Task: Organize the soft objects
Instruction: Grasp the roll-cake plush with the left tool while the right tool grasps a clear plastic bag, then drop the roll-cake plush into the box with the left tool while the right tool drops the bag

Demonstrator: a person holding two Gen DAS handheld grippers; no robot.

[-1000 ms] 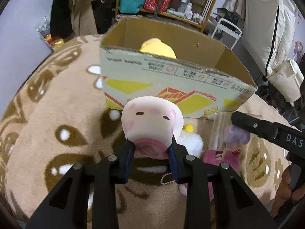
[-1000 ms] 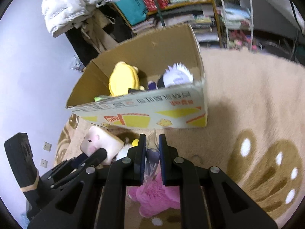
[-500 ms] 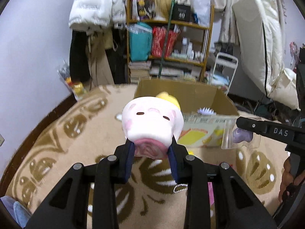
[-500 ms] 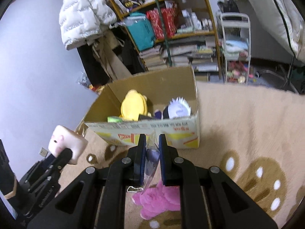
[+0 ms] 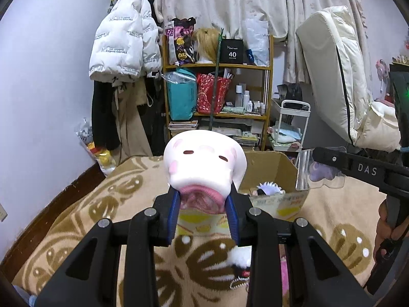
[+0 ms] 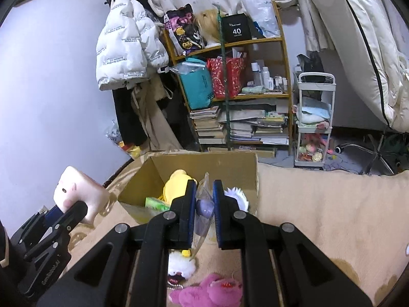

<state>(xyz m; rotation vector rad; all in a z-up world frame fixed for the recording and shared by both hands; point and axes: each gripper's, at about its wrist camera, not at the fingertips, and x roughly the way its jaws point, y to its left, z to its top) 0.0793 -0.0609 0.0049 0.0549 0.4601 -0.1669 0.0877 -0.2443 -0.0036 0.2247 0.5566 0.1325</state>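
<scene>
My left gripper (image 5: 203,203) is shut on a pale pink squishy plush with a small face (image 5: 204,165), held up in front of the cardboard box (image 5: 278,163). In the right wrist view the same plush (image 6: 76,194) shows at far left. My right gripper (image 6: 204,204) is shut on a clear plastic bag with a purple plush inside (image 6: 204,206), just before the box (image 6: 204,168). In the left wrist view that bag (image 5: 319,174) hangs at the right. The box holds a yellow plush (image 6: 176,184) and a white spiky-haired doll (image 6: 237,195).
On the beige patterned blanket (image 6: 319,217) below the grippers lie a white plush (image 6: 179,266) and a magenta plush (image 6: 209,291). A crowded wooden shelf (image 6: 237,81), hanging coats (image 6: 125,58) and a white cart (image 6: 314,120) stand behind the box. A mattress (image 5: 332,76) leans at right.
Both grippers have risen and tilted up with their plush items still gripped. The box now sits lower in both views and the shelf and wall have come into sight.
</scene>
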